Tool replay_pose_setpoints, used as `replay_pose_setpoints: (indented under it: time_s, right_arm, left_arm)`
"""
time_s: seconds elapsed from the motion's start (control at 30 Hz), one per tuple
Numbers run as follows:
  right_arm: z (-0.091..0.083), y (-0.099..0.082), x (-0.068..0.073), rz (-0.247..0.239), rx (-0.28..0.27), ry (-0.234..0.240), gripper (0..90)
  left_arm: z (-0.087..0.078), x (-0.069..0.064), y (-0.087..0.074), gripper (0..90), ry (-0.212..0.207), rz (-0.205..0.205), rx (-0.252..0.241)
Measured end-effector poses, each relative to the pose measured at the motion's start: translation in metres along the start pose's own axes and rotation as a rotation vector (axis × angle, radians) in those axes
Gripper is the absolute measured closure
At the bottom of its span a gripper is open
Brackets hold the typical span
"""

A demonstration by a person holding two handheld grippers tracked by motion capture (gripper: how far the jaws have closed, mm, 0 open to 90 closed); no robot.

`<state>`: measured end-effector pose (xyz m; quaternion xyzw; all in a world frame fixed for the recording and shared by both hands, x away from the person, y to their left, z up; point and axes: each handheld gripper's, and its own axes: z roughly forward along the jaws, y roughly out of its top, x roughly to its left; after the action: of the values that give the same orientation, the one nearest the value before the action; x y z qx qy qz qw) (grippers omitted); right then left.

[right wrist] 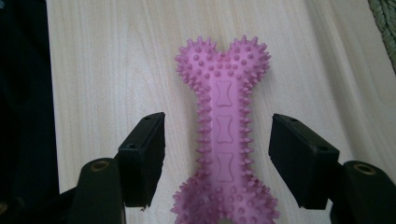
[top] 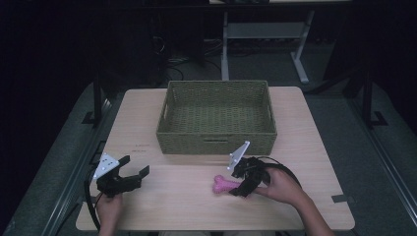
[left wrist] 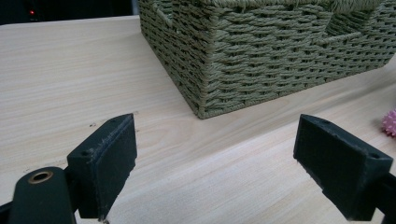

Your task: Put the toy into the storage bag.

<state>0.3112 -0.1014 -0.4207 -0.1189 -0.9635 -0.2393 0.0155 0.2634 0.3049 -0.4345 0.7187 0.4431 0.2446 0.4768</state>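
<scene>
The pink spiked bone toy [right wrist: 223,140] lies flat on the desk [top: 187,206] toward its near edge, right of centre. The right tongs [top: 240,188] straddle its shaft — half-wide, pads clear of the spikes. The left tongs [top: 134,166] hover wide near the near-left corner — nothing between them, facing the woven basket [left wrist: 280,60].

You've got a light wood table [top: 305,123] with rounded corners, pale grain running across it. Sitting right on it is a green woven basket [top: 216,118], up around 12 o'clock from the table's middle, near the far edge. A pink spiky bone toy [top: 224,185] lies flat on the wood at roughly 5 o'clock from the basket, near the front edge, apart from the basket's front wall. There's a small dark scuff [top: 141,146] at the basket's 8 o'clock.
</scene>
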Motion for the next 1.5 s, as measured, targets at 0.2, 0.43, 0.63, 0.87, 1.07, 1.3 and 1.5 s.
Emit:
replay_pose_setpoints:
  time_s: [0.2,0.43,0.63,0.87,1.07,1.3,1.5]
  right_arm:
    - [0.004,0.004,-0.001,-0.008,0.028,-0.006,38.8]
    - [0.01,0.009,-0.002,-0.021,0.055,-0.002,42.3]
    - [0.014,0.011,-0.003,-0.025,0.081,-0.006,44.7]
    - [0.016,0.013,-0.004,-0.034,0.094,-0.002,47.3]
    - [0.019,0.013,-0.004,-0.038,0.109,0.002,49.0]
    - [0.022,0.013,-0.005,-0.042,0.123,0.001,52.8]
    - [0.024,0.013,-0.006,-0.046,0.127,0.007,54.5]
  left_arm:
    - [0.0,0.0,0.0,12.8,0.0,0.0,-0.001]
    - [0.0,0.001,0.0,12.8,-0.001,-0.001,-0.002]
    - [-0.001,0.001,0.0,12.8,0.0,-0.001,-0.002]
    - [0.0,0.001,0.0,12.8,-0.002,-0.002,-0.002]
    - [-0.001,0.001,0.0,12.8,-0.002,-0.002,-0.002]
    - [-0.001,0.001,0.0,12.8,-0.001,-0.003,-0.003]
    - [-0.001,0.001,0.0,12.8,-0.001,-0.009,-0.004]
